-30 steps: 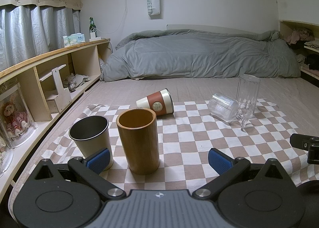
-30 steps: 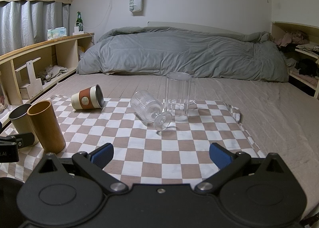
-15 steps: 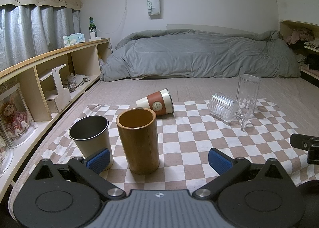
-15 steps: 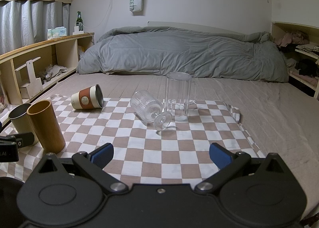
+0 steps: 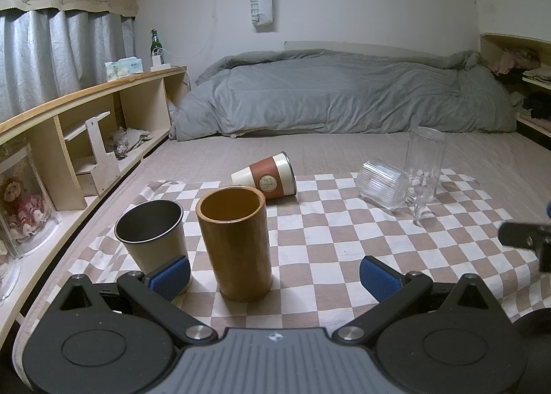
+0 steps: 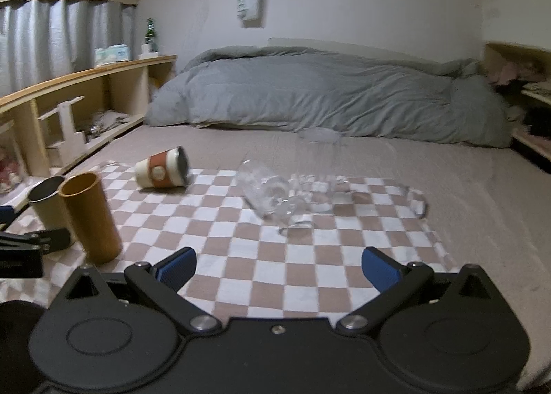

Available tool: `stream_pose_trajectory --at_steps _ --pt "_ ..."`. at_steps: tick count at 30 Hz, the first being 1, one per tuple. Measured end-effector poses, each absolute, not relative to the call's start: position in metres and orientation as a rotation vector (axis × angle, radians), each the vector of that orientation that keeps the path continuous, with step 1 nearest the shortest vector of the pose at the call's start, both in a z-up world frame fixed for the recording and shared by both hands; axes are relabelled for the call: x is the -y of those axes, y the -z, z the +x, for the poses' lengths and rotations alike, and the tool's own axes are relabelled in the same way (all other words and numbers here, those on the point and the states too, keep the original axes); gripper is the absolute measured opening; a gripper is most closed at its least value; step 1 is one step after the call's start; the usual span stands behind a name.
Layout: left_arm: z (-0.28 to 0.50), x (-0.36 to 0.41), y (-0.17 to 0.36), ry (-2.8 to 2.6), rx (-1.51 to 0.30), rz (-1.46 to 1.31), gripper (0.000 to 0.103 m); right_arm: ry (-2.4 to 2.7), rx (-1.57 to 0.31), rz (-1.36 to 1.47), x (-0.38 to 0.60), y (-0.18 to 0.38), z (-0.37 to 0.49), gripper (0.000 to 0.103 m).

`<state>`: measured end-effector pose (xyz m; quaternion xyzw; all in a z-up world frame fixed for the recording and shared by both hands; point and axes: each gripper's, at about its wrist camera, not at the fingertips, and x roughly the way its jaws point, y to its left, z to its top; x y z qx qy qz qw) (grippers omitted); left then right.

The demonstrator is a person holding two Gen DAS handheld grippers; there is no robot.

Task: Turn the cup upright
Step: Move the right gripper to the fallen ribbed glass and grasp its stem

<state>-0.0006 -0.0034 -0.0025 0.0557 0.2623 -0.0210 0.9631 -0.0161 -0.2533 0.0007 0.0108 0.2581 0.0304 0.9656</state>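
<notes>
A red-and-cream paper-style cup (image 5: 267, 178) lies on its side on the checkered cloth (image 5: 327, 239), its mouth to the right; it also shows in the right wrist view (image 6: 162, 172). A ribbed stemmed glass (image 5: 385, 184) lies on its side near a tall upright clear glass (image 5: 425, 161); in the right wrist view the stemmed glass (image 6: 268, 196) is blurred. My left gripper (image 5: 273, 273) is open and empty, just behind the wooden cup (image 5: 236, 242). My right gripper (image 6: 279, 270) is open and empty, short of the fallen glass.
A wooden cup and a grey metal cup (image 5: 153, 234) stand upright at the cloth's left; both also show in the right wrist view (image 6: 91, 218). A wooden shelf unit (image 5: 79, 125) runs along the left. A grey duvet (image 5: 344, 94) lies at the back.
The right gripper has moved: its view is now blurred and shifted, with the fallen glass a little nearer. The left gripper and all cups have stayed put.
</notes>
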Motion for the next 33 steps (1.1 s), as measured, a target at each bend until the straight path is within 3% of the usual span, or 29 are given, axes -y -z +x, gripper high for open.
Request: stream_pose_trajectory --at_steps 20,28,33 --pt "0.028 0.007 0.010 0.062 -0.578 0.116 0.103 -0.232 -0.618 -0.195 0.260 0.034 0.184 0.103" --pt "0.037 0.001 0.012 0.086 -0.603 0.081 0.103 -0.270 -0.809 -0.435 0.240 0.075 0.238 0.081" --pt "0.037 0.000 0.012 0.107 -0.607 0.061 0.103 -0.275 -0.912 -0.469 0.229 0.083 0.260 0.057"
